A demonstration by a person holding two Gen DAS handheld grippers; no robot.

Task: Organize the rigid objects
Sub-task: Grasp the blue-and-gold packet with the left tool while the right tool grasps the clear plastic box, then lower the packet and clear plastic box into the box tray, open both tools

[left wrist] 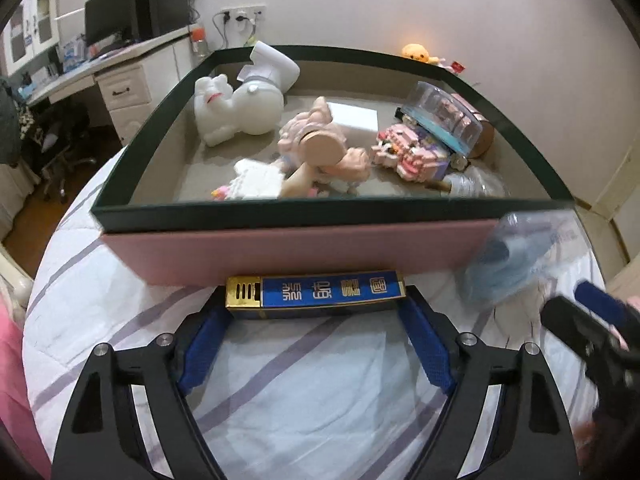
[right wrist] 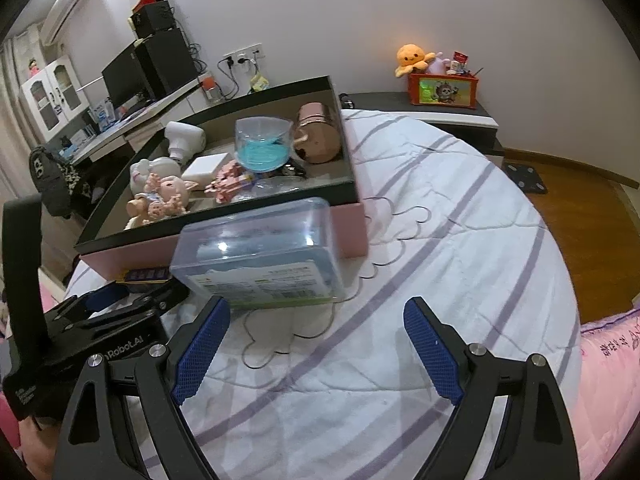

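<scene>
A flat blue and gold box (left wrist: 316,294) lies on the striped bedsheet against the pink front wall of the storage box (left wrist: 280,210). My left gripper (left wrist: 314,304) spans it lengthwise, fingertips against both ends, shut on it. In the right wrist view the same blue box (right wrist: 146,275) and left gripper (right wrist: 120,300) show at the left. A clear plastic box (right wrist: 256,252) with a blue insert rests on the bed against the storage box (right wrist: 352,232). My right gripper (right wrist: 318,304) is open just short of it, nothing between its fingers. It appears blurred at the right edge (left wrist: 592,320).
The storage box holds a white figure (left wrist: 236,108), a pink doll (left wrist: 320,148), a pink brick model (left wrist: 404,152), a clear dome (right wrist: 262,146) and a copper tin (right wrist: 318,132). A nightstand with an orange bin (right wrist: 442,90) stands behind the bed; wood floor (right wrist: 580,220) lies to the right.
</scene>
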